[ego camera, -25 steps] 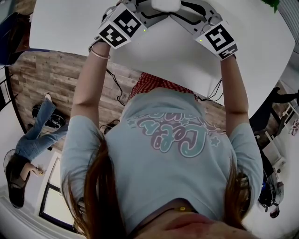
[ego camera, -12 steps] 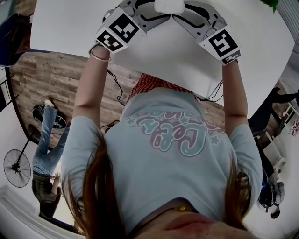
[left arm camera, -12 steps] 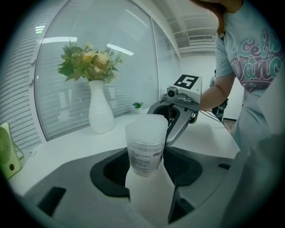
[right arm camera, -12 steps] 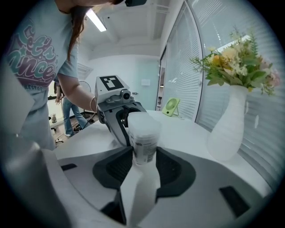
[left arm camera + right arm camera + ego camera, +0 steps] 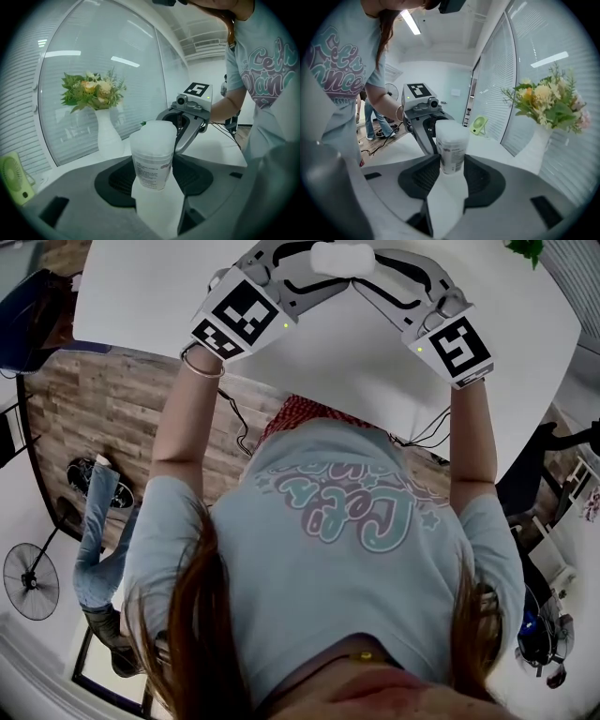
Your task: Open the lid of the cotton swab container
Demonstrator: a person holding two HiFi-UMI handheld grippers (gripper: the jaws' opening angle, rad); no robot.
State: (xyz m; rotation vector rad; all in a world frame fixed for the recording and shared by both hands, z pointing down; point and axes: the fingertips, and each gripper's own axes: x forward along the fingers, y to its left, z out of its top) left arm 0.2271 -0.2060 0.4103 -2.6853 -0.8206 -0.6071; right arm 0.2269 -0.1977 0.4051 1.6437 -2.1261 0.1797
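A translucent cotton swab container (image 5: 342,257) with a frosted lid and a printed label hangs upright above the white table (image 5: 375,352). My left gripper (image 5: 322,266) grips it from the left and my right gripper (image 5: 364,270) from the right. In the left gripper view the container (image 5: 152,154) stands between the dark pads (image 5: 117,180), with the right gripper's body behind it. In the right gripper view the pads (image 5: 426,176) press on the labelled lower part of the container (image 5: 451,147). The lid is on.
A white vase of flowers (image 5: 101,117) (image 5: 543,122) stands by the blinds at the table's far side. A small green fan (image 5: 11,180) (image 5: 478,125) sits near it. A person (image 5: 98,549) and a floor fan (image 5: 28,582) are on the wooden floor at the left.
Both grippers have risen together with the container held between them. The person on the floor at the left has walked a little.
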